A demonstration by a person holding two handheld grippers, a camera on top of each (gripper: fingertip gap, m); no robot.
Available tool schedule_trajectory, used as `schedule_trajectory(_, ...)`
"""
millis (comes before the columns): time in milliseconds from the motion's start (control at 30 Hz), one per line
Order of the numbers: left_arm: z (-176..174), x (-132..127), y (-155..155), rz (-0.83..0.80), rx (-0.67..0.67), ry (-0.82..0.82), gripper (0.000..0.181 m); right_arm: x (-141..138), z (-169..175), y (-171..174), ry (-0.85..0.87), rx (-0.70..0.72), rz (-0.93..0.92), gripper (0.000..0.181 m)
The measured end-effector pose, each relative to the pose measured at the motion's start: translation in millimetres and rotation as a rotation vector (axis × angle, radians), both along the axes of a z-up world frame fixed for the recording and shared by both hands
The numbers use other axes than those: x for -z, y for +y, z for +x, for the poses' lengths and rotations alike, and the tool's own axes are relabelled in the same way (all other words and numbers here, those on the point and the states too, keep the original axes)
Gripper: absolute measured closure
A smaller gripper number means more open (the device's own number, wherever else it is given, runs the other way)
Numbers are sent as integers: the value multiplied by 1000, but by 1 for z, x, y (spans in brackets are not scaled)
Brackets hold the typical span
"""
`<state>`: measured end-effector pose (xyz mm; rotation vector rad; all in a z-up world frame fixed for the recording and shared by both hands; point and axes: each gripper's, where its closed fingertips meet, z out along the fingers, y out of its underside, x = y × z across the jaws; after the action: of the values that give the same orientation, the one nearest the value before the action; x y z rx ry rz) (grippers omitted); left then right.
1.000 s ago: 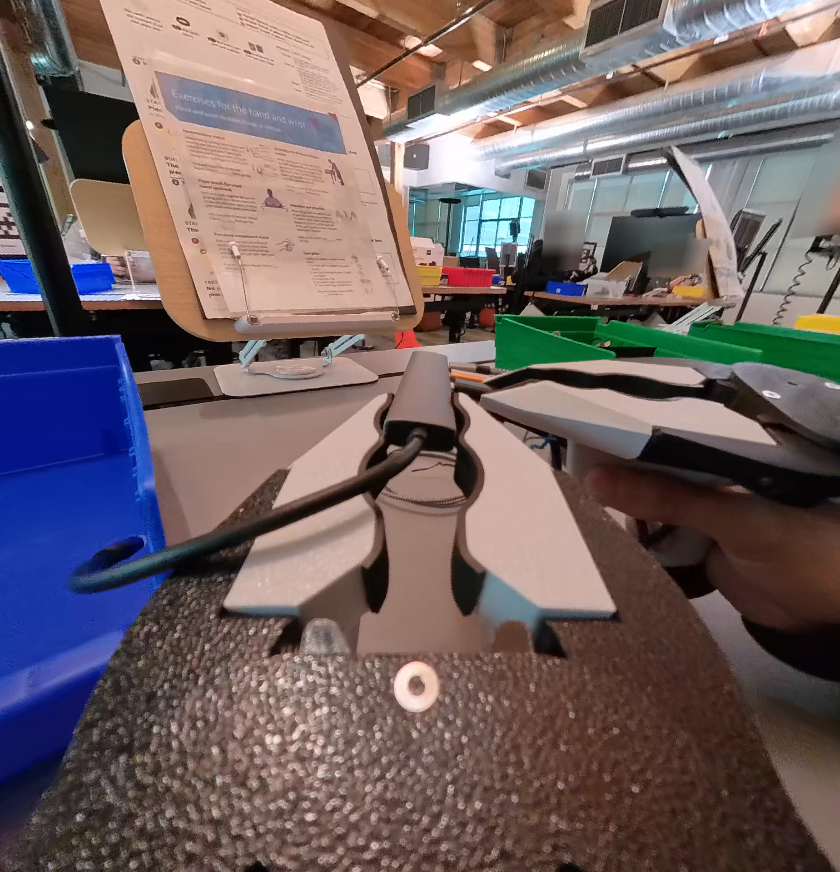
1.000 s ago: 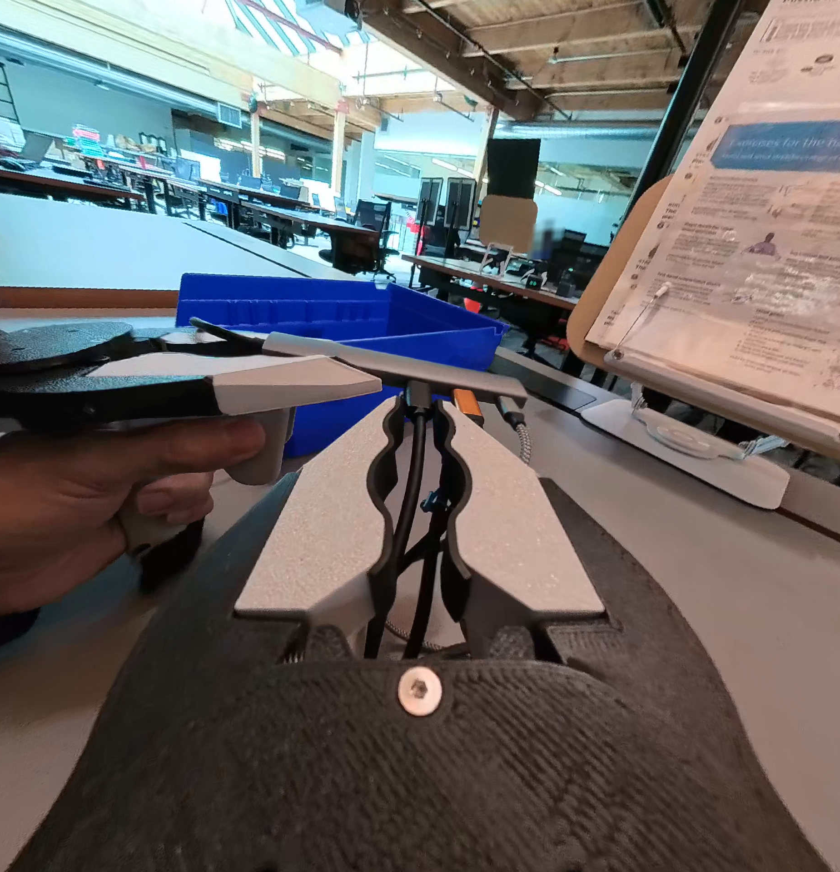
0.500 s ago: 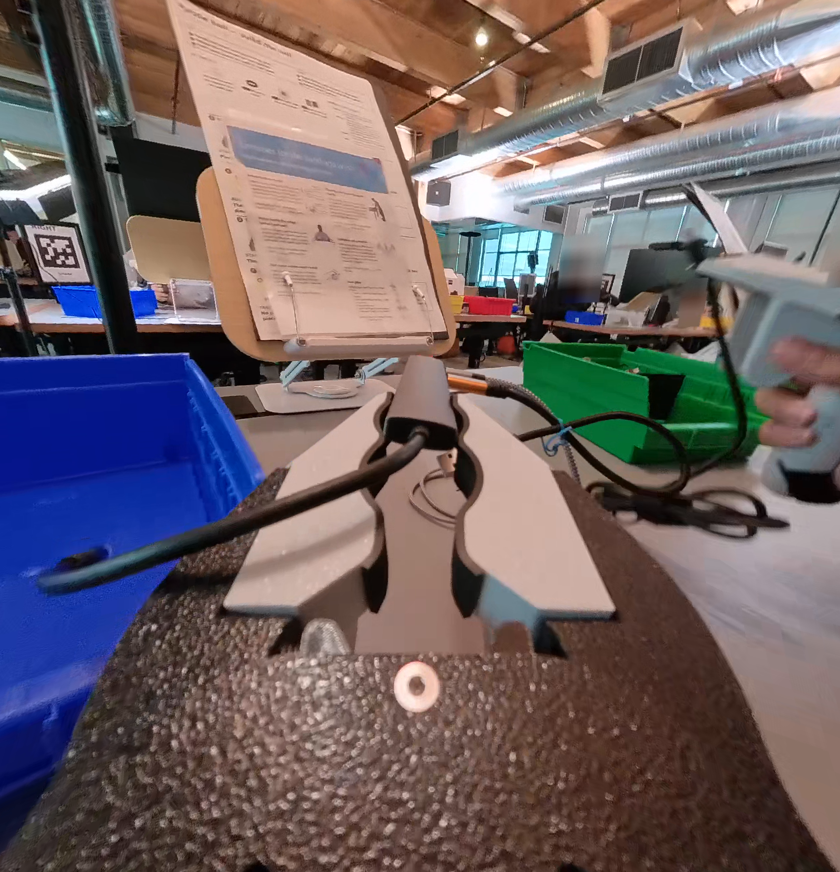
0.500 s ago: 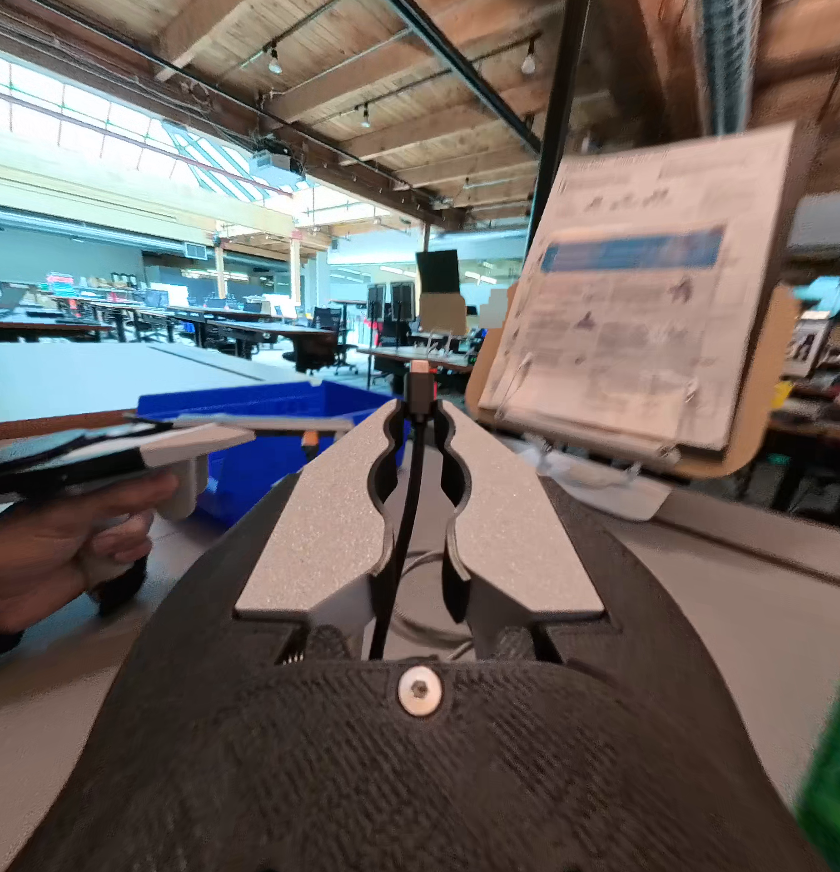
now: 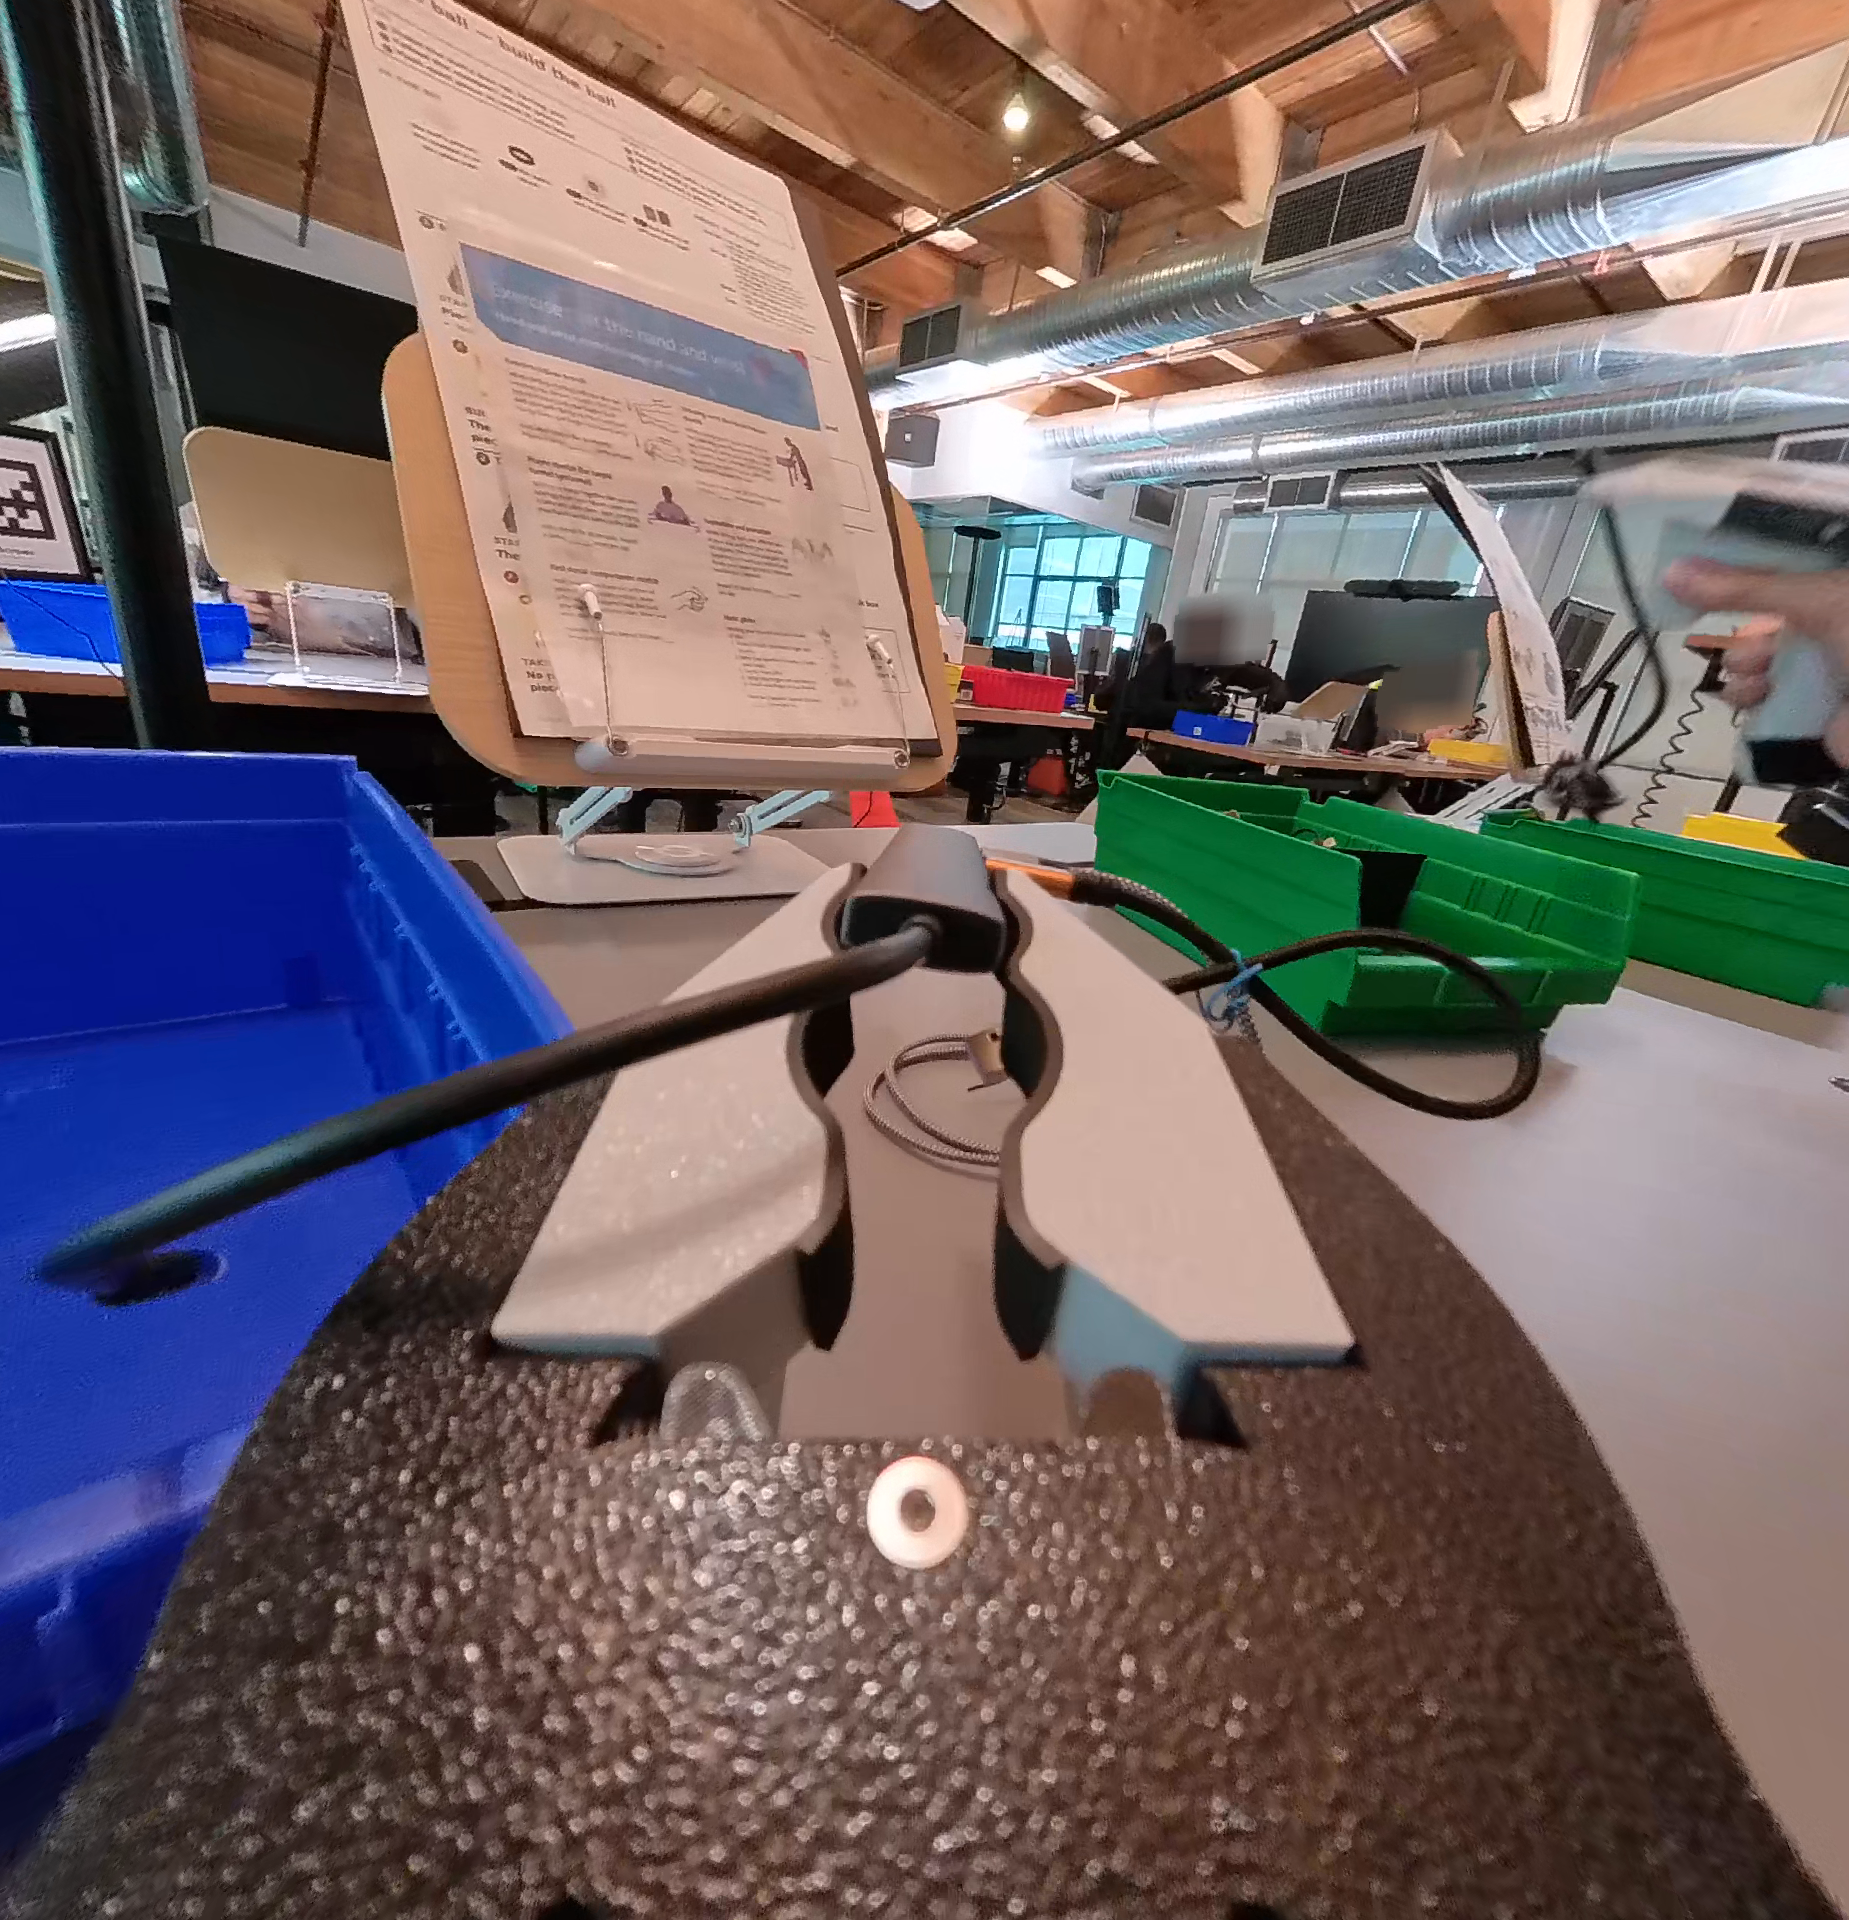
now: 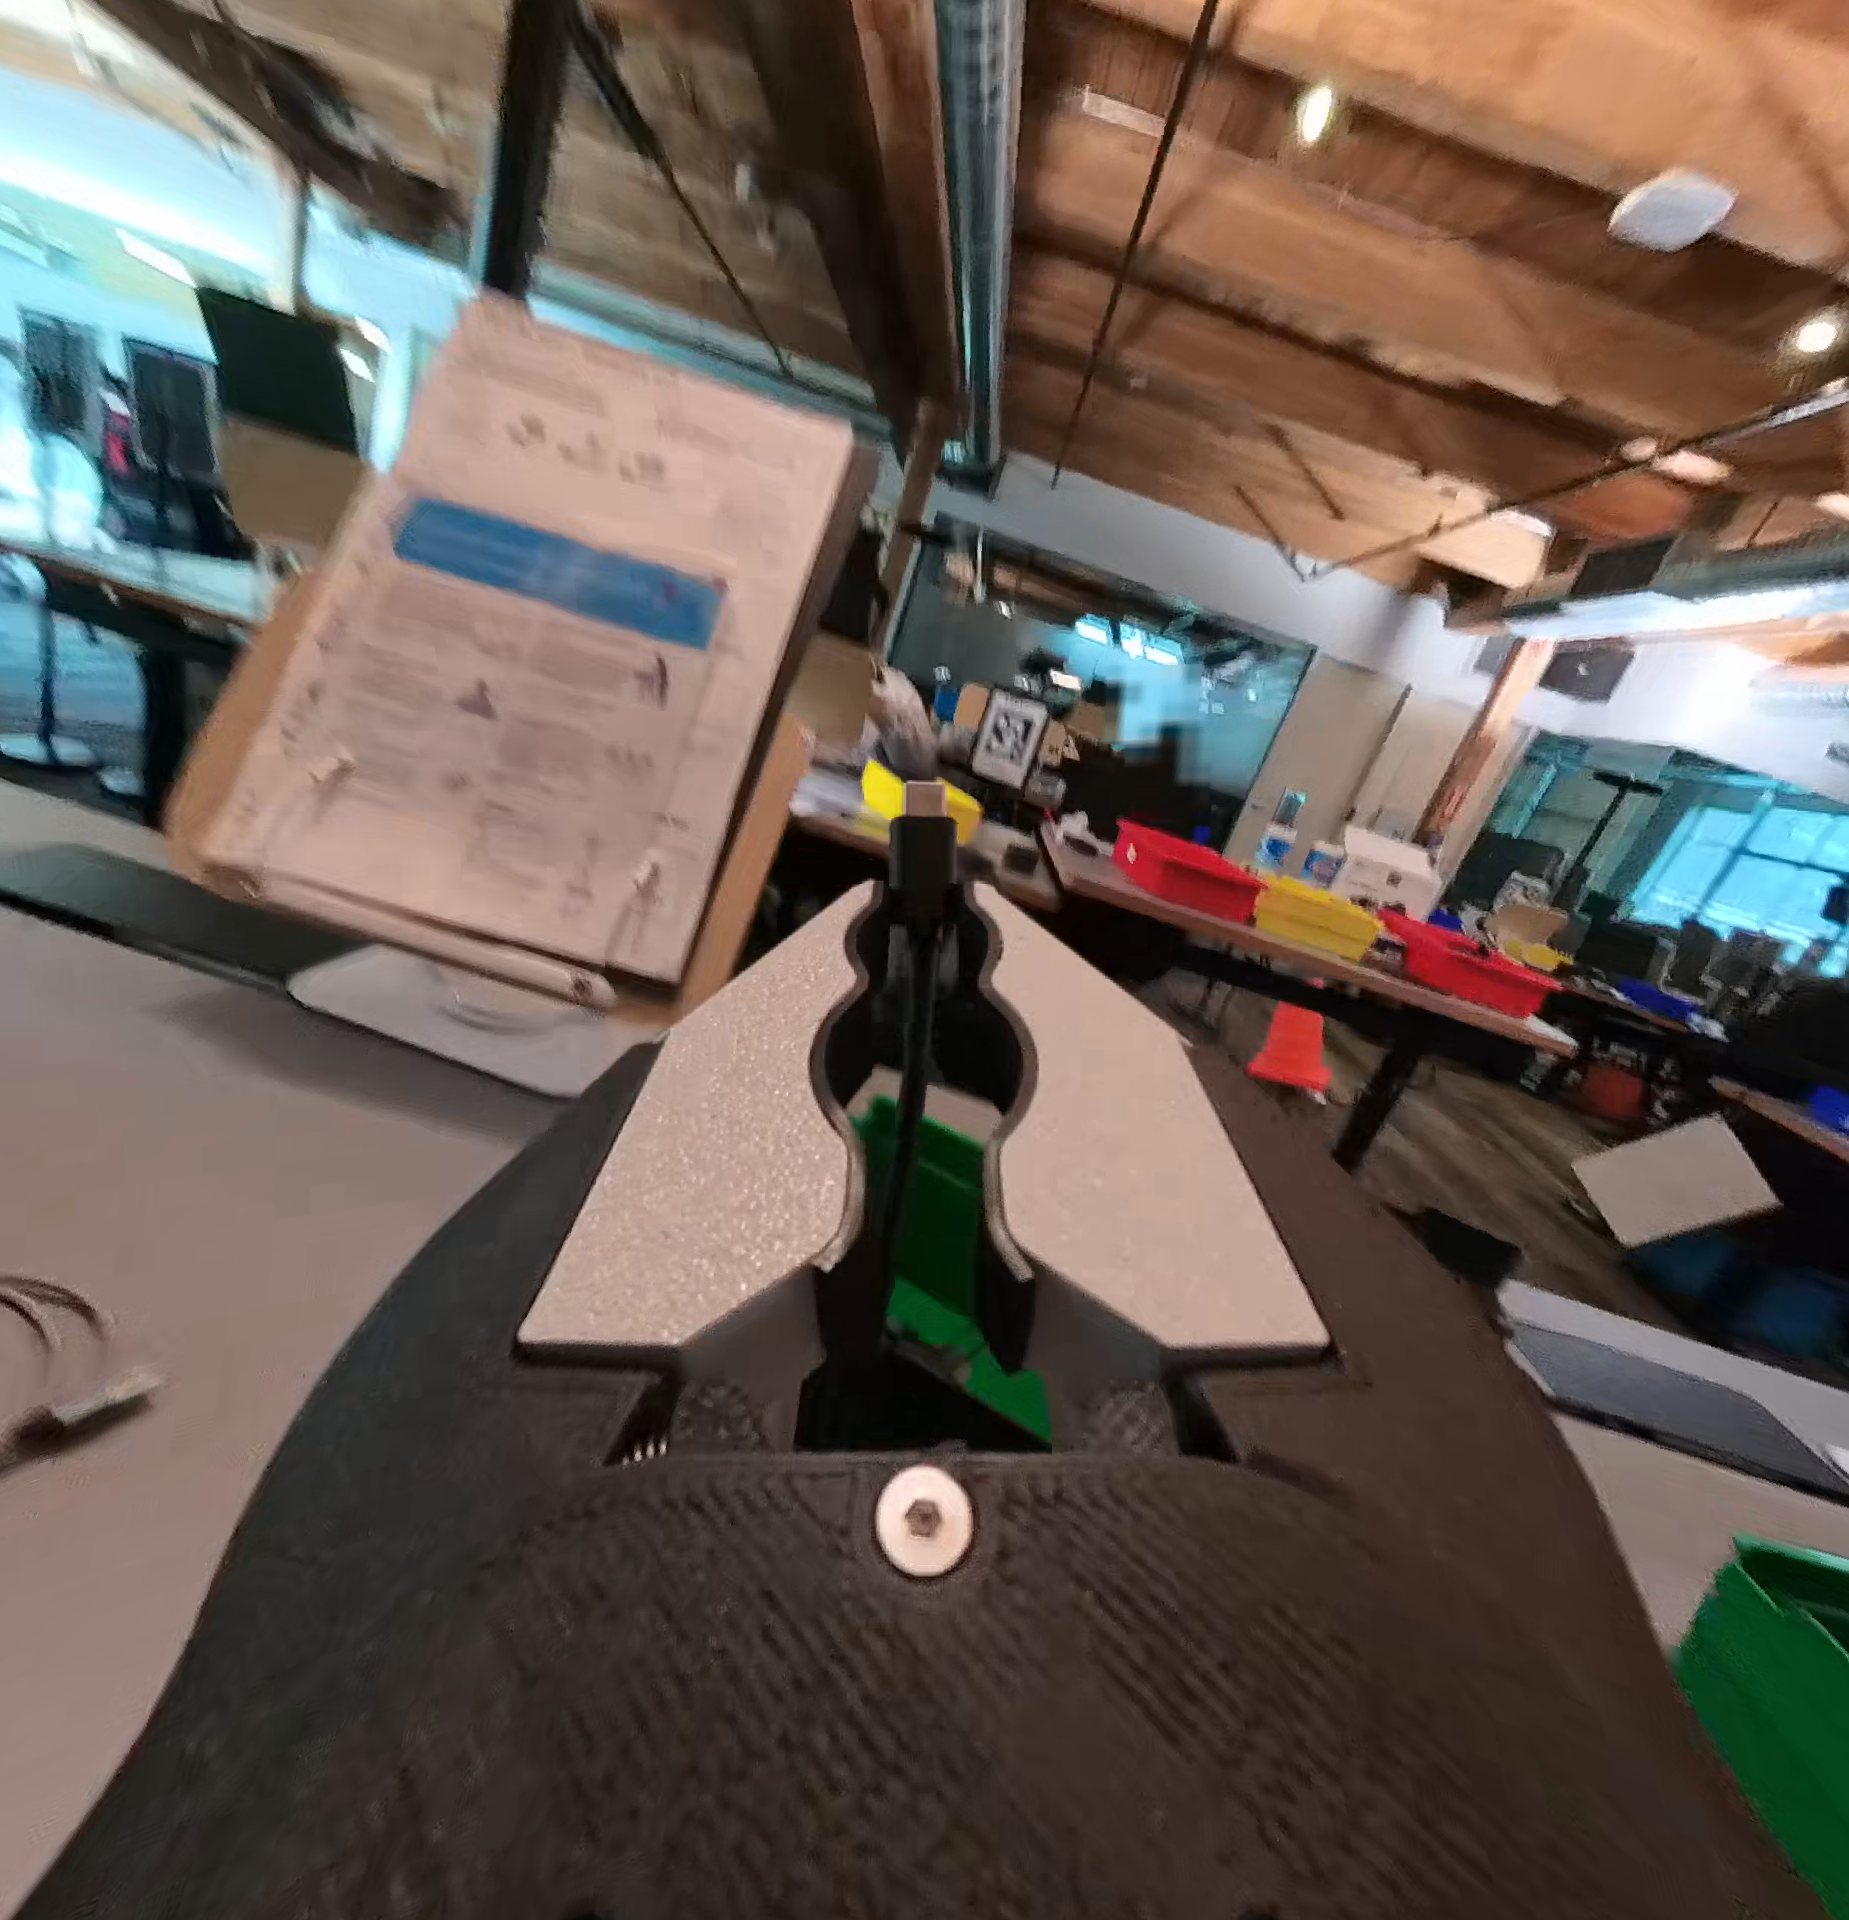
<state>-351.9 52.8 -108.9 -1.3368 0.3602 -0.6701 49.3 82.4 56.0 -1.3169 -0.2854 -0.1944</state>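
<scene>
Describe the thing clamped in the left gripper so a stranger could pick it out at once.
Start at the grey table between the blue bin and the green bin. The left gripper is shut on a dark grey adapter block. Unlike the loose braided cable on the table, it has a smooth black lead out one end and an orange-collared plug in the other.

Your right gripper (image 5: 1772,561) showed in the left wrist view only as a blurred grey shape far to the right, cut by the frame edge, so its jaws could not be read. Your hand (image 5: 1761,634) on it was equally smeared. Left of your left gripper, the blue bin (image 5: 224,1039) ran out of frame. The right wrist view was motion-blurred: the document stand (image 6: 525,727) ahead-left was unreadable, and a braided cable (image 6: 37,1371) was clipped at the left edge.
</scene>
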Motion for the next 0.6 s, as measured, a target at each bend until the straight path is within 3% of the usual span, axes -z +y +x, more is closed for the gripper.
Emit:
schedule_trajectory(133, -1, 0, 0, -5, 12, -18, 160, 53, 27, 31, -166, 175, -114, 169)
schedule_trajectory(267, -1, 0, 0, -9, 18, -17, 160, 117, 25, 61, -232, 154, -282, 170)
schedule_trajectory(400, 0, 0, 0, -13, 24, -21, 160, 182, -10, 66, -220, -24, -549, 167)
schedule_trajectory(600, 0, 0, 0, -14, 32, -22, 160, 206, -50, 46, -45, -240, -762, 151)
